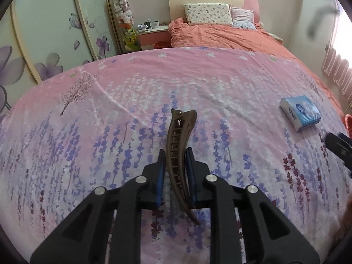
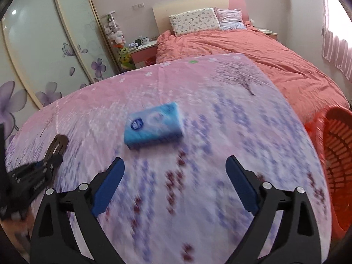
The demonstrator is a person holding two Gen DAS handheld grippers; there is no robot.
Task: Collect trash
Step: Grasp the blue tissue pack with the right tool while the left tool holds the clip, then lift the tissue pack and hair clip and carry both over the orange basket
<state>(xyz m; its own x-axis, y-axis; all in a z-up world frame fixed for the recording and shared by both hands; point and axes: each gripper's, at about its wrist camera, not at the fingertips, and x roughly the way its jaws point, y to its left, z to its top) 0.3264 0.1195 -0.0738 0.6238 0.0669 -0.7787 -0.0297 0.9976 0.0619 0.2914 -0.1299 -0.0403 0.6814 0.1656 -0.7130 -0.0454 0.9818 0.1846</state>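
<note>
My left gripper point(image 1: 175, 156) is shut on a brown hair clip point(image 1: 179, 145), which sticks out forward between the blue pads over the flowered sheet. The clip and left gripper also show in the right wrist view point(image 2: 56, 148) at the far left. A blue tissue pack point(image 2: 154, 128) lies on the sheet ahead of my right gripper point(image 2: 175, 165), which is open and empty above the sheet. The pack shows in the left wrist view point(image 1: 300, 112) at the right. An orange basket point(image 2: 338, 154) stands at the right edge of the surface.
The pink and lavender flowered sheet point(image 1: 132, 88) covers the surface. Behind it lies a bed with an orange quilt point(image 1: 231, 37) and pillows. A wardrobe with flower doors point(image 1: 44, 44) is at the left, a nightstand point(image 1: 151, 33) beside the bed.
</note>
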